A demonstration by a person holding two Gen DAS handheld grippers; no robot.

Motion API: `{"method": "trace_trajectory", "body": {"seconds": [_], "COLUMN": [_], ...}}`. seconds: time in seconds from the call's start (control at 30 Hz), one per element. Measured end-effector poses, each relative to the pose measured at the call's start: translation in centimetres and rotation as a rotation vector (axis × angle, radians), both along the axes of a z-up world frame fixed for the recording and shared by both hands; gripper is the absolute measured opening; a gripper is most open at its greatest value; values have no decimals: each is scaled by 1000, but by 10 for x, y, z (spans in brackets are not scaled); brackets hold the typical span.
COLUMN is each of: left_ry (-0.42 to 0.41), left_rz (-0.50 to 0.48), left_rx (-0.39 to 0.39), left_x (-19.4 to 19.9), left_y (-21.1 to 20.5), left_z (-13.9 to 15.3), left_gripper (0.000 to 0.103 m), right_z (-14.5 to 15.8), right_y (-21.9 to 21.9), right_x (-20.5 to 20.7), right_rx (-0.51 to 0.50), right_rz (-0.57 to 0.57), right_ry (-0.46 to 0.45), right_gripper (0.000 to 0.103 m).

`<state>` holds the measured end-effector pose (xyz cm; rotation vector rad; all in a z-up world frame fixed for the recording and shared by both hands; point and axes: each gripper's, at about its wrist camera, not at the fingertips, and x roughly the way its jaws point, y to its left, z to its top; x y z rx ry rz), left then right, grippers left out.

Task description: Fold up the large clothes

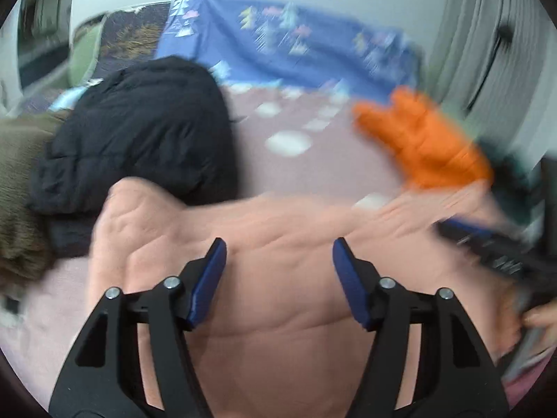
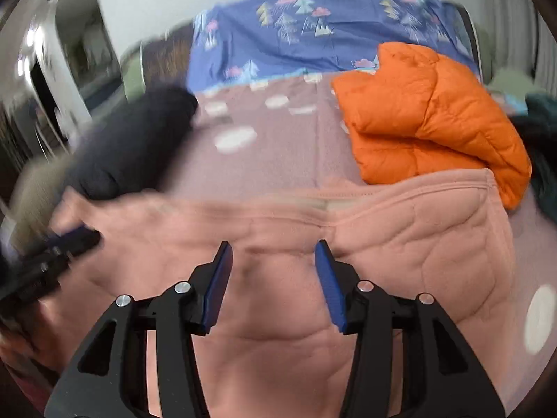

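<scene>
A large pink quilted garment (image 1: 278, 278) lies spread on the bed, right under both grippers; it also fills the lower half of the right wrist view (image 2: 400, 230). My left gripper (image 1: 278, 247) is open and empty just above it. My right gripper (image 2: 275, 250) is open and empty above the same garment, near its collar edge. The right gripper shows blurred at the right of the left wrist view (image 1: 487, 244). The left gripper shows blurred at the left of the right wrist view (image 2: 52, 254).
A black puffy jacket (image 1: 139, 132) lies at the left on the mauve bedspread (image 1: 313, 160). A folded orange puffy jacket (image 2: 431, 115) lies at the right. A blue tree-print sheet (image 2: 313, 31) covers the bed's far end. A dark teal garment (image 2: 543, 139) lies at the far right.
</scene>
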<state>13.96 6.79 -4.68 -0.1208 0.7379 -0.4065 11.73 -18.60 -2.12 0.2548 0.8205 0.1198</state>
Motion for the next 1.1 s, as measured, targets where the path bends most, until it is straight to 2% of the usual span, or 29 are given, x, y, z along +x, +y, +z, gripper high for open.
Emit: {"method": "trace_trajectory", "body": {"seconds": [0.03, 0.07, 0.1, 0.13, 0.17, 0.2, 0.3, 0.37, 0.4, 0.47, 0.53, 0.57, 0.6, 0.63, 0.67, 0.7, 0.73, 0.77, 0.8, 0.9, 0.93, 1.03, 1.1], "left_ry": [-4, 2, 32, 68, 93, 75, 56, 44, 40, 17, 0, -1, 9, 35, 52, 38, -32, -64, -61, -53, -56, -79, -64], "left_rz": [-6, -7, -5, -7, -9, -6, -8, -21, -17, -33, -42, -45, -47, -46, -43, -47, -50, -42, -36, -62, -61, -21, 0], "left_rx": [-32, -11, 67, 133, 186, 208, 218, 196, 159, 66, 6, -11, -14, 7, 50, 100, 179, 232, 237, 97, 70, 49, 43], "left_x": [1, 4, 12, 25, 37, 39, 30, 16, 5, -17, -42, -50, -56, -56, -54, -59, -67, -74, -78, -92, -96, -109, -113], "left_y": [-3, -8, -20, -35, -46, -51, -52, -44, -34, -14, 7, 15, 22, 27, 26, 26, 16, 7, 3, 16, 22, 45, 57], "left_z": [5, 4, -7, -24, -40, -53, -37, -28, -20, -5, 1, 1, -5, -18, -32, -44, -52, -49, -41, -17, -12, -3, -9], "left_gripper": [69, 71, 75, 77, 79, 80, 79, 78, 78, 78, 81, 83, 88, 88, 88, 90, 90, 88, 88, 88, 88, 88, 88], "right_z": [2, -7, -30, -49, -56, -53, -32, -8, 4, 14, 6, -10, -36, -50, -57, -56, -49, -43, -37, -12, -3, 6, -9], "right_y": [10, 20, 28, 34, 38, 42, 43, 28, 22, 11, -5, -15, -29, -35, -37, -31, -19, -14, -10, -7, -2, 21, 27], "right_x": [4, 12, 23, 26, 26, 25, 13, -19, -42, -76, -103, -108, -108, -108, -112, -113, -111, -109, -109, -121, -130, -152, -150], "right_rx": [-29, -83, -136, -171, -207, -238, -241, -152, -135, -171, -225, -236, -214, -160, -149, -204, -276, -299, -296, -153, -144, -237, -234], "right_rz": [13, 20, 24, 29, 26, 21, 9, -14, -16, -49, -109, -143, -166, -154, -139, -122, -123, -131, -136, -108, -87, -55, -37], "right_ry": [-1, 27, 87, 106, 74, 64, 89, 43, -3, -64, -65, -13, 78, 99, 66, 49, 59, 69, 78, 50, 19, -70, -32], "right_gripper": [51, 52, 55, 58, 58, 59, 58, 58, 58, 58, 59, 59, 59, 60, 60, 60, 61, 61, 61, 61, 61, 61, 61]}}
